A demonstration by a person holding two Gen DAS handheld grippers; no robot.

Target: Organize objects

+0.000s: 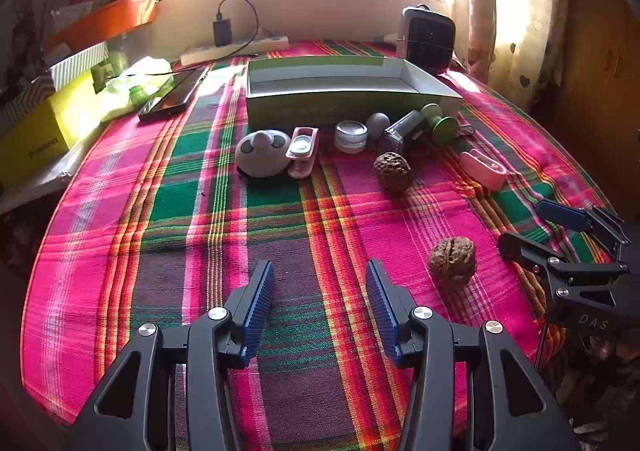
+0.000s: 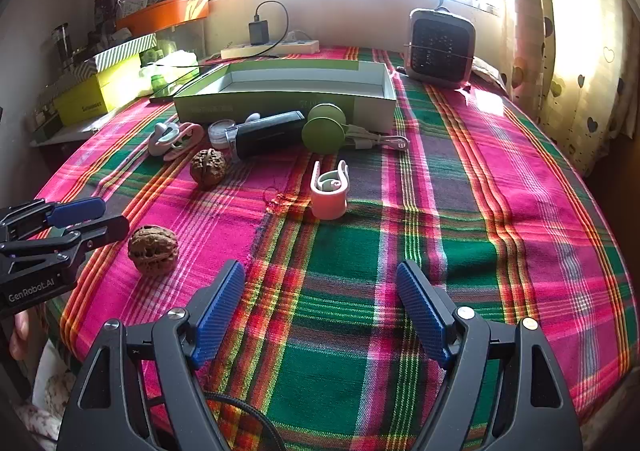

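An open green-and-white box (image 1: 344,91) (image 2: 280,91) sits at the back of the plaid cloth. In front of it lie a grey round toy (image 1: 262,151), a pink case (image 1: 304,149), a small clear jar (image 1: 351,136), a dark cylinder (image 1: 400,133) (image 2: 266,137), a green spool with cable (image 1: 440,123) (image 2: 326,127), a pink clip (image 1: 482,169) (image 2: 329,191) and two walnuts (image 1: 453,261) (image 1: 393,172) (image 2: 153,249) (image 2: 207,167). My left gripper (image 1: 320,303) is open and empty, left of the near walnut. My right gripper (image 2: 320,311) is open and empty over bare cloth.
A black speaker-like unit (image 1: 430,39) (image 2: 440,47) stands back right. A power strip with charger (image 1: 234,47) (image 2: 272,47) lies along the wall. A phone (image 1: 176,93), yellow boxes (image 1: 36,135) and plastic bags crowd the left. Curtains hang at right.
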